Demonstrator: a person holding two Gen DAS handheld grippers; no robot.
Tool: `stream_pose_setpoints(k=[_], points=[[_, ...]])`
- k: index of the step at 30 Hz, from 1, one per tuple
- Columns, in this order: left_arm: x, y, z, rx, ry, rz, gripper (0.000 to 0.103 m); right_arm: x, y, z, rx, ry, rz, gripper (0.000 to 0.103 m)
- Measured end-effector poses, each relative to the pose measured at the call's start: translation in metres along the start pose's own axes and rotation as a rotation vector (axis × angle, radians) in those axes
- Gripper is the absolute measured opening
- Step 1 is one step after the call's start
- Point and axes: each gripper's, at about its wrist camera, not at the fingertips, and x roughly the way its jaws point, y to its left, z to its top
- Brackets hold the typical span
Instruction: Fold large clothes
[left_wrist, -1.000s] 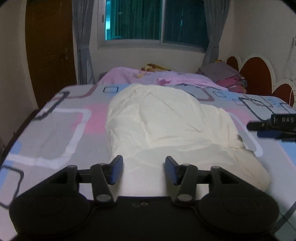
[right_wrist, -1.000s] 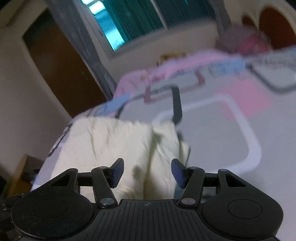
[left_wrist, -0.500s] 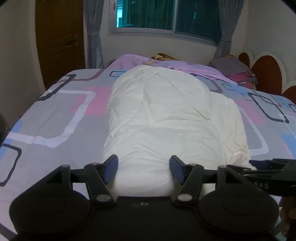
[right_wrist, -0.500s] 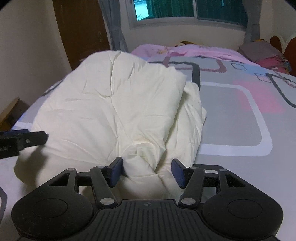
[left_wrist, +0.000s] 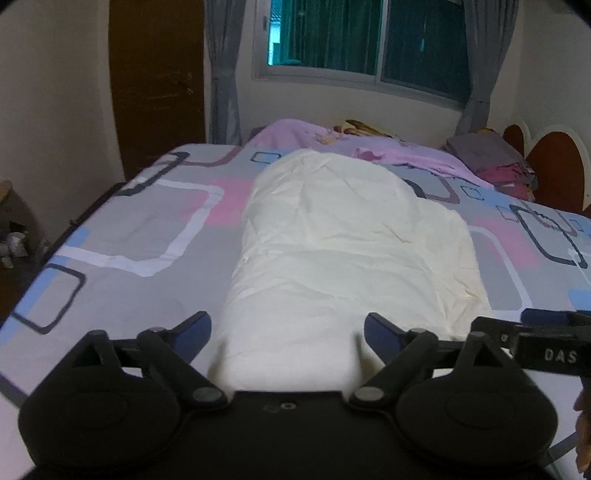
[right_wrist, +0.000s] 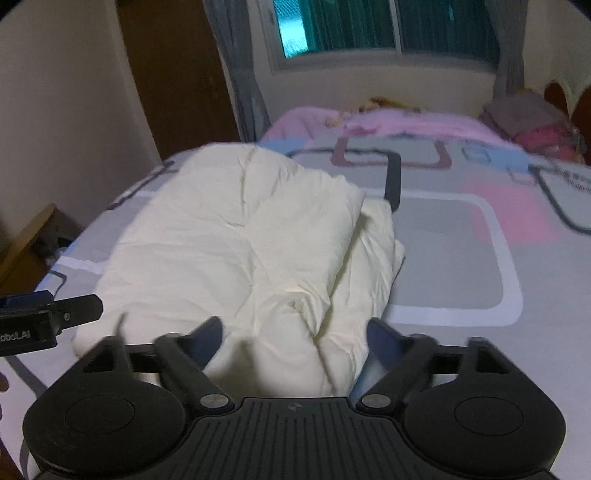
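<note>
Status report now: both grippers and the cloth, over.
Both hand-held grippers, left and right, opening, gripping nothing. Cream cloth folded on bed. Nothing in the way.

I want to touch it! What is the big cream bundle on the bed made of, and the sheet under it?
The folded cream-white bundle looks like soft, matte woven cloth, perhaps cotton: it creases and puffs. The grey patterned bedsheet looks like smooth printed fabric, lying flat without shine.
</note>
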Motion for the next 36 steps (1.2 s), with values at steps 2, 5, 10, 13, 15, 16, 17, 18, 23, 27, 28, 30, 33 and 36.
stream_pose_setpoints(k=[2,5,10,13,15,16,17,18,23,27,28,30,33,36], points=[[-0.015,-0.004,-0.005,-0.007,-0.009,0.014,0.100,-0.019,0.004,-0.007,-0.025,-0.022,-0.006,0.086],[-0.041,-0.011,-0.016,-0.008,-0.032,0.028,0.101,-0.052,0.007,-0.019,-0.034,-0.054,0.007,0.086],[-0.094,-0.026,-0.041,-0.002,-0.079,0.046,0.103,-0.113,0.012,-0.042,-0.080,-0.125,-0.001,0.089],[-0.125,-0.031,-0.055,-0.023,-0.078,0.050,0.103,-0.150,0.014,-0.055,-0.086,-0.174,-0.012,0.097],[-0.145,-0.032,-0.063,-0.044,-0.084,0.058,0.103,-0.172,0.016,-0.064,-0.075,-0.205,-0.019,0.102],[-0.153,-0.032,-0.064,-0.047,-0.085,0.061,0.103,-0.183,0.016,-0.068,-0.069,-0.215,-0.020,0.102],[-0.160,-0.032,-0.067,-0.050,-0.084,0.070,0.103,-0.191,0.017,-0.071,-0.063,-0.223,-0.018,0.102],[-0.167,-0.032,-0.069,-0.049,-0.082,0.081,0.103,-0.199,0.018,-0.073,-0.059,-0.230,-0.019,0.102],[-0.190,-0.036,-0.078,-0.055,-0.081,0.114,0.103,-0.227,0.026,-0.083,-0.081,-0.256,-0.014,0.102],[-0.202,-0.039,-0.081,-0.063,-0.094,0.119,0.103,-0.241,0.030,-0.089,-0.088,-0.270,-0.005,0.102],[-0.205,-0.040,-0.082,-0.060,-0.100,0.122,0.103,-0.244,0.031,-0.090,-0.090,-0.276,-0.004,0.102],[-0.210,-0.042,-0.082,-0.055,-0.110,0.130,0.103,-0.248,0.031,-0.092,-0.091,-0.280,-0.004,0.102],[-0.214,-0.043,-0.084,-0.058,-0.115,0.126,0.103,-0.254,0.030,-0.095,-0.086,-0.288,-0.001,0.102],[-0.217,-0.045,-0.085,-0.061,-0.121,0.126,0.103,-0.258,0.030,-0.096,-0.089,-0.289,-0.003,0.102]])
